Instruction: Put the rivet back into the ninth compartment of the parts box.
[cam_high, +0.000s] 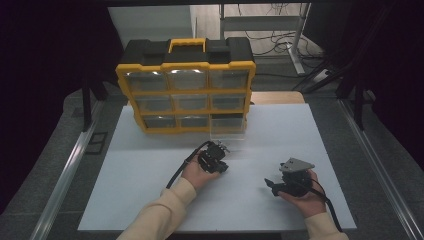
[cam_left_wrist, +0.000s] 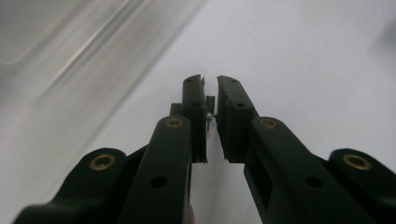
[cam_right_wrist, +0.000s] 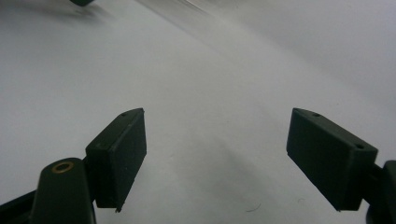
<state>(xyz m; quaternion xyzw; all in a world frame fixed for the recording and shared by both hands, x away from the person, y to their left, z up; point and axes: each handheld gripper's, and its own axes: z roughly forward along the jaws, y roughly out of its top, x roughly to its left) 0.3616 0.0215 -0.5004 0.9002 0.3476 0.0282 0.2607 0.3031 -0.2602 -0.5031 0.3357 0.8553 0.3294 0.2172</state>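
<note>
A yellow and black organizer case (cam_high: 186, 84) with clear drawers stands upright at the back of the white table (cam_high: 150, 185). Its bottom right slot is dark, and a clear drawer (cam_high: 228, 132) sits on the table in front of it. My left gripper (cam_high: 221, 147) hovers just before that drawer. In the left gripper view, the left gripper (cam_left_wrist: 211, 83) is nearly closed on a small silvery metal part (cam_left_wrist: 209, 118), beside the clear drawer wall (cam_left_wrist: 56, 42). My right gripper (cam_high: 270, 186) rests low at the right, and the right gripper (cam_right_wrist: 215, 116) stands wide open with nothing between its pads.
The white table surface (cam_right_wrist: 210, 70) spreads bare around both hands. Grey floor and metal rails (cam_high: 65, 170) flank the table. A desk frame and cables (cam_high: 280, 35) lie behind the case.
</note>
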